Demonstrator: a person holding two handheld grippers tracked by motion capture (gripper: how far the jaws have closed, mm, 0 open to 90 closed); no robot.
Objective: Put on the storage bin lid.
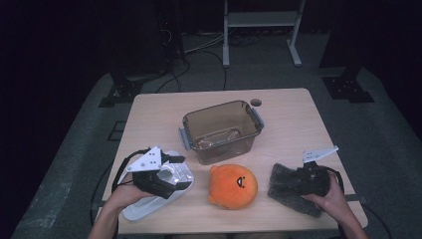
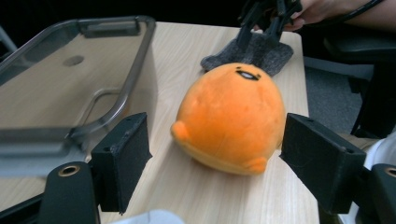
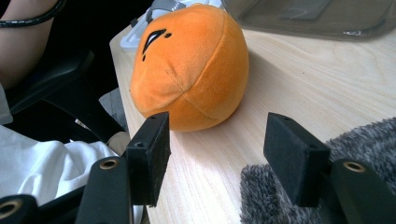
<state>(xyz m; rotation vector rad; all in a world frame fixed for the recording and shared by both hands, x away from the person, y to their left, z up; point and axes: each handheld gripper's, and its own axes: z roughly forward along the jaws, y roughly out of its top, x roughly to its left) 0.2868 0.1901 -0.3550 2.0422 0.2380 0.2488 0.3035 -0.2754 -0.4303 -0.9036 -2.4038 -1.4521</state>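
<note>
**Both Grippers Open Beside the Orange Plush Toy**

We see the orange plush toy (image 1: 233, 185) lying on the wooden table (image 1: 293, 124), near the front edge, directly in front of the clear plastic container (image 1: 221, 130). The toy is apart from the container wall. Its printed face points up and toward the right side of the table.

We hold the left gripper (image 1: 174, 167) at the left of the toy, above the white lid (image 1: 149, 204) that lies on the table. In the left gripper view, its jaws stand apart with nothing between the pads (image 2: 122, 158); the toy sits just ahead of them and neither pad touches it. No object is gripped.

We hold the right gripper (image 1: 298, 178) at the right of the toy, over the grey fuzzy cloth (image 1: 288, 186). In the right gripper view, its jaws are likewise spread, with bare table between them. The cloth lies under and beside the right-hand pad; we cannot tell whether that pad touches it. The toy is just beyond the left-hand pad (image 3: 149, 156), not clamped.

The toy lies between the two grippers. The cloth lies near it, not touching.
</note>
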